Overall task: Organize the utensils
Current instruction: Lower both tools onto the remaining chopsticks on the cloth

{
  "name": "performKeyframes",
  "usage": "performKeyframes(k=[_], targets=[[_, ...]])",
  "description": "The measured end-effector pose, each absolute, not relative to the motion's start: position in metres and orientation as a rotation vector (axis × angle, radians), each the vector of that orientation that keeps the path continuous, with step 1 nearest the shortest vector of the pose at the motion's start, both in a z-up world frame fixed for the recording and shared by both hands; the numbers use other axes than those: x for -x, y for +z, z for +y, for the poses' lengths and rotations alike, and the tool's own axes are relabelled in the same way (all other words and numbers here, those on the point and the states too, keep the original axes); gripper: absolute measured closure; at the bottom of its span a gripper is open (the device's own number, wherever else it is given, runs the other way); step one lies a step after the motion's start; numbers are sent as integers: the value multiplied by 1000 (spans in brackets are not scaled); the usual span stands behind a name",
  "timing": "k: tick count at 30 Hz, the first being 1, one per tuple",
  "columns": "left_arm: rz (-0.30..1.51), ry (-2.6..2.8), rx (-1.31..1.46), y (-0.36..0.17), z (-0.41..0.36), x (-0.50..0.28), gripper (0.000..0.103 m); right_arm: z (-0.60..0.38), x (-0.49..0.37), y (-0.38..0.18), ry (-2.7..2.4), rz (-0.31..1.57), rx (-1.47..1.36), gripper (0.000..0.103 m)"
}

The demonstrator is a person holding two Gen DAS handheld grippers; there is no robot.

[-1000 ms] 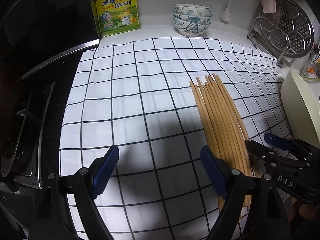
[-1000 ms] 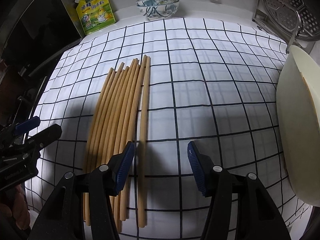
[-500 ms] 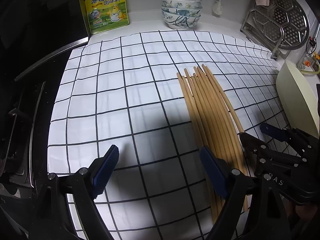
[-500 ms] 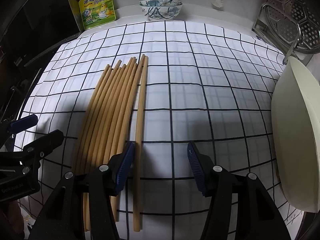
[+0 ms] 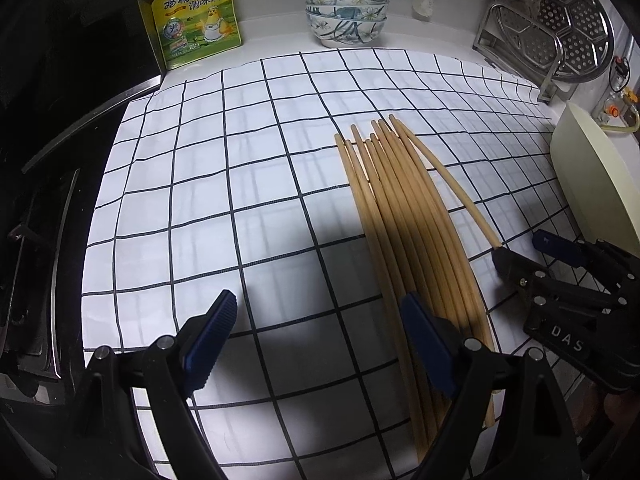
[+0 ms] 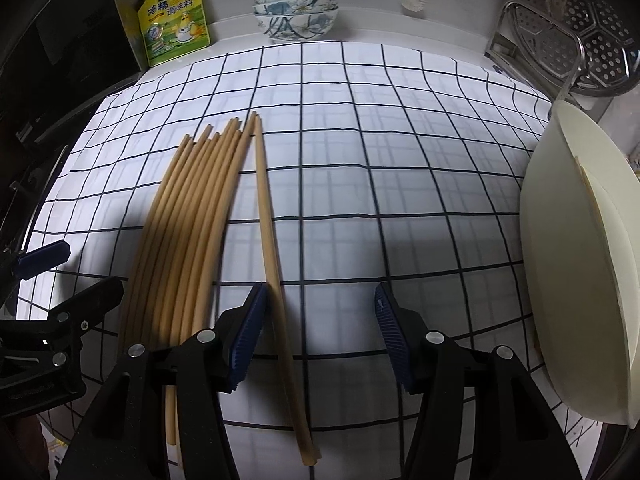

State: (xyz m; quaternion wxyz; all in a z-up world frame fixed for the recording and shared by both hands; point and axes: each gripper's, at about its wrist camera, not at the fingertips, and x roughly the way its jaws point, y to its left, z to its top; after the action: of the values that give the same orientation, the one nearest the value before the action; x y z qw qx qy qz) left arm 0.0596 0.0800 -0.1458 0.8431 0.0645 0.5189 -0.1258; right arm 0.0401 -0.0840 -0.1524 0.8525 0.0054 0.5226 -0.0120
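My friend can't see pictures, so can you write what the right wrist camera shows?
The open right gripper hovers low over a black-and-white checked cloth, its left finger beside one wooden chopstick angled away from a bundle of chopsticks. Behind are stacked floral bowls, a yellow seasoning pouch and a steamer rack; the left gripper shows at the left edge.

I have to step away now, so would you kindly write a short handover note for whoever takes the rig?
Left gripper: open, holding nothing, beside the chopstick bundle.
Right gripper: open, its left finger against one separated chopstick, not gripped.
Things: all chopsticks lie on the checked cloth; cream container stands to the right.
Done: one chopstick is apart from the bundle.
Left: grasp and organize all chopsticks.
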Motion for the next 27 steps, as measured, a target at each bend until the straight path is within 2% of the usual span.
performKeyframes(k=[12,27], targets=[[1100,-239,-162,-152,78,-58,13,-82,-40,-151,-16,1094,-28,50],[1108,-168,-167,-156,90,-70,12,-83,-43,-152,-2,1093,-30,50]])
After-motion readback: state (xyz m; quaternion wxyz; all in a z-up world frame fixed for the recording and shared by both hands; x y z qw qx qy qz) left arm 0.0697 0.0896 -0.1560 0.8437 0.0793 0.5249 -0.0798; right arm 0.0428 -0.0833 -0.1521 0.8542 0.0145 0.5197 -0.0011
